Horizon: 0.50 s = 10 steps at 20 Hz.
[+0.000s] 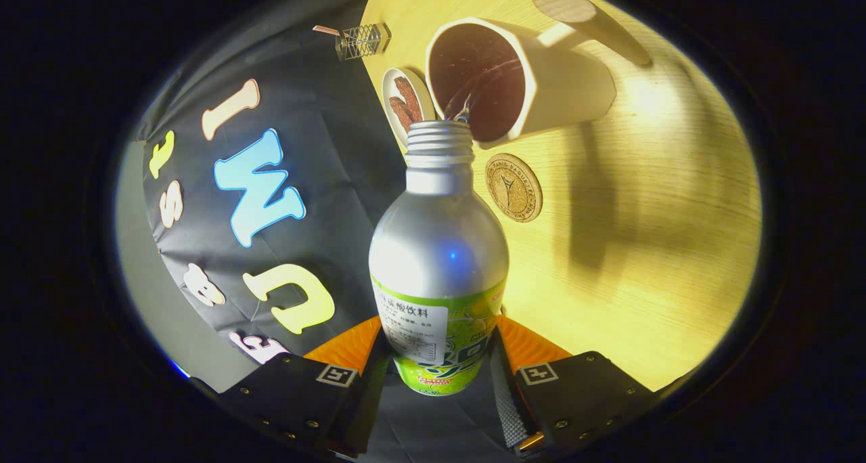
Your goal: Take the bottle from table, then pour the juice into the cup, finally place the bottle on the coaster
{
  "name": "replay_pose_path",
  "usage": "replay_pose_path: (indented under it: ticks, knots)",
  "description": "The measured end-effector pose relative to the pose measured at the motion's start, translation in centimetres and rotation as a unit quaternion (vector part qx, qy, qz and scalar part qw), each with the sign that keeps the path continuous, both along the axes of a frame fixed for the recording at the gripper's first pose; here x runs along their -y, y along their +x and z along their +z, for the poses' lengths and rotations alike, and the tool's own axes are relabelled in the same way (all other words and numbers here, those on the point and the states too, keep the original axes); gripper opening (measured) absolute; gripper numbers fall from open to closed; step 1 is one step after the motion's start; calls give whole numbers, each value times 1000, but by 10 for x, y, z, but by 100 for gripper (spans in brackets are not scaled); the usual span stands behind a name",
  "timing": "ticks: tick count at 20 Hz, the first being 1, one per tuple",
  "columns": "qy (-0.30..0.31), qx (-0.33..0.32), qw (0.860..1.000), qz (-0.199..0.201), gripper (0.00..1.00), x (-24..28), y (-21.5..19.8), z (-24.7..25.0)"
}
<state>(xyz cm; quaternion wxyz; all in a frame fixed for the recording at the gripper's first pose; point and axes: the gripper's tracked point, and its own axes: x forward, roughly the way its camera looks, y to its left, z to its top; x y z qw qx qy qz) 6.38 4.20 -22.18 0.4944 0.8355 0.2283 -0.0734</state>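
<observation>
"PARIS" — on the coaster (513,187) rim, rest too small

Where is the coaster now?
In the gripper view, the coaster lies bare on the wooden table, beside the neck of the held bottle and near the cup.

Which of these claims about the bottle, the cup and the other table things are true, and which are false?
1. The fingers grip the bottle from both sides. True.
2. The bottle still has its cap on. False: its threaded neck is open.
3. Juice is running into the cup. True.
4. The bottle stands on the coaster. False: it is held tilted, and the coaster lies bare by the cup.
5. A small dish sits next to the cup. True.
</observation>
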Motion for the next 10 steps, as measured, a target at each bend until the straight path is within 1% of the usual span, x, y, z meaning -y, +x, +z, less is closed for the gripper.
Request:
replay_pose_path:
  ticks: [10]
  knots:
    - [25,-9,1000,-8,72,5,4,8]
